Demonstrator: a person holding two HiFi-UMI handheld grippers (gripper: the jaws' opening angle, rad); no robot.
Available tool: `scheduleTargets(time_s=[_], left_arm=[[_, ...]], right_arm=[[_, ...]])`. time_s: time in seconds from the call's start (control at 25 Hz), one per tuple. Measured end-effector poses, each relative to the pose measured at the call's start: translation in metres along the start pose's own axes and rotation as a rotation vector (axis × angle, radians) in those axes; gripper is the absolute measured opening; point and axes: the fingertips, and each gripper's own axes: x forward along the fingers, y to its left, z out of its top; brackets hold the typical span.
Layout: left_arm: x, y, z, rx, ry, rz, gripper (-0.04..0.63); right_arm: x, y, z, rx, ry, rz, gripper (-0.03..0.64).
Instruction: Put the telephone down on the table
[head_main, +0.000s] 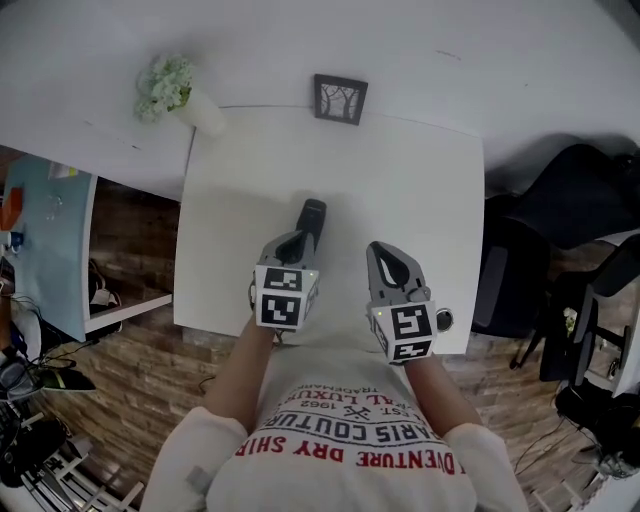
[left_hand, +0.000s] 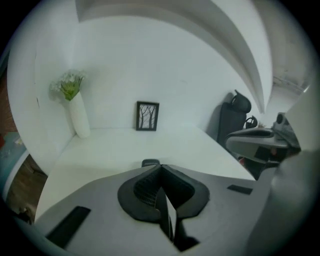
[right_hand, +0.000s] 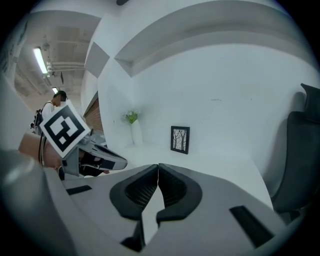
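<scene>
White table (head_main: 400, 180) carries the telephone (head_main: 313, 216), lying flat just ahead of our left gripper (head_main: 292, 248), whose jaws are together and empty, like our right gripper (head_main: 386, 256). Any forward nudge, we judge, could shove it.

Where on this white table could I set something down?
Bare: the white table's right half, beyond the right gripper to the black-framed picture; also the left strip between the white flower vase and dark telephone handset. Crowded: near edge, by the left gripper.
</scene>
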Motion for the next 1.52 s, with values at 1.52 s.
scheduleTargets(time_s=[1.52], left_arm=[[-0.177,-0.049,0.092,0.282,-0.692,-0.092,0.025]], right_arm=[[-0.075,0.052,0.084,-0.053,-0.327,-0.014,0.025]])
